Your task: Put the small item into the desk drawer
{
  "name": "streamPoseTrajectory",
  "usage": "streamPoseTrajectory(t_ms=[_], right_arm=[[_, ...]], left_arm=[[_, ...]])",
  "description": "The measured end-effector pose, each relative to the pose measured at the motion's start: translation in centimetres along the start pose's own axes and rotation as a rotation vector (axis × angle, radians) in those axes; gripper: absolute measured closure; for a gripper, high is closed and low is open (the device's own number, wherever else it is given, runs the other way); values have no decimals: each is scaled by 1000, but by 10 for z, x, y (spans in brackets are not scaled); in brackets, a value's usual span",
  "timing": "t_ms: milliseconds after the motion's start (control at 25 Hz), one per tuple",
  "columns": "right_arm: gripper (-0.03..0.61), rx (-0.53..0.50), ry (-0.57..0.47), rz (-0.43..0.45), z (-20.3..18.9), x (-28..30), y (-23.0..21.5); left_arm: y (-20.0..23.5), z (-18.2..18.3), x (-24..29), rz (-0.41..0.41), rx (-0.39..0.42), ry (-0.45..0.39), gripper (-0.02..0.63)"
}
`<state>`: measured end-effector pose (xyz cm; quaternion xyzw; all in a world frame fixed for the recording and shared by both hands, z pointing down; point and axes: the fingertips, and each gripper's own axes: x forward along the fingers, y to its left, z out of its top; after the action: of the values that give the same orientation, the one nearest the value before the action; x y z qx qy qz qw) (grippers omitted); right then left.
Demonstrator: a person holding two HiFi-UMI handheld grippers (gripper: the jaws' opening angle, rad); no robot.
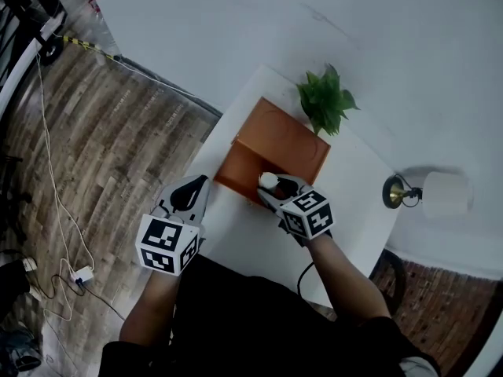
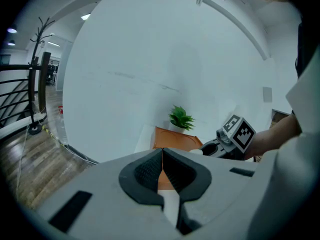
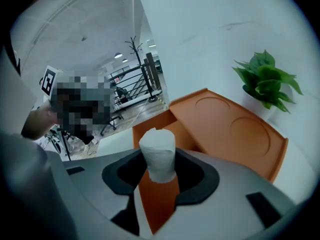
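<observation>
White desk (image 1: 357,187): left edge runs from 7 to 12 o'clock, with open wood floor (image 1: 102,155) beyond it. The front half of the top is bare.

Orange organizer (image 1: 287,136) sits at desk centre, with its drawer (image 1: 238,171) pulled open toward 7 o'clock. Bare desk lies clear on its 3 and 6 o'clock sides.

Plant (image 1: 324,100) stands at the organizer's 1 o'clock, just beside its back edge.

Left gripper (image 1: 189,191) is at 8 o'clock of the drawer, over the desk's left edge. Its jaws are pressed together with nothing between them.

Right gripper (image 1: 271,187) pinches the small white item (image 1: 268,181) upright between its pads, at the drawer's 4 o'clock rim with the open cavity behind.
</observation>
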<state>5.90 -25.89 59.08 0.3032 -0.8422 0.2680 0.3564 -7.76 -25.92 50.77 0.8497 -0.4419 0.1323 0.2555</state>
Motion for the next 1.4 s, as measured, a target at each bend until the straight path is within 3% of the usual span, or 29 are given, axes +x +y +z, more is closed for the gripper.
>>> streamPoseTrajectory(t_ms=[400, 760, 1400], right_arm=[[403, -48, 93, -64, -4, 22, -4], [400, -31, 167, -94, -14, 33, -11], [391, -1, 172, -104, -18, 30, -3]], left_arm=[[13, 4, 0, -21, 1, 9, 601], [5, 14, 19, -96, 31, 14, 601], [7, 13, 29, -170, 58, 48, 601]])
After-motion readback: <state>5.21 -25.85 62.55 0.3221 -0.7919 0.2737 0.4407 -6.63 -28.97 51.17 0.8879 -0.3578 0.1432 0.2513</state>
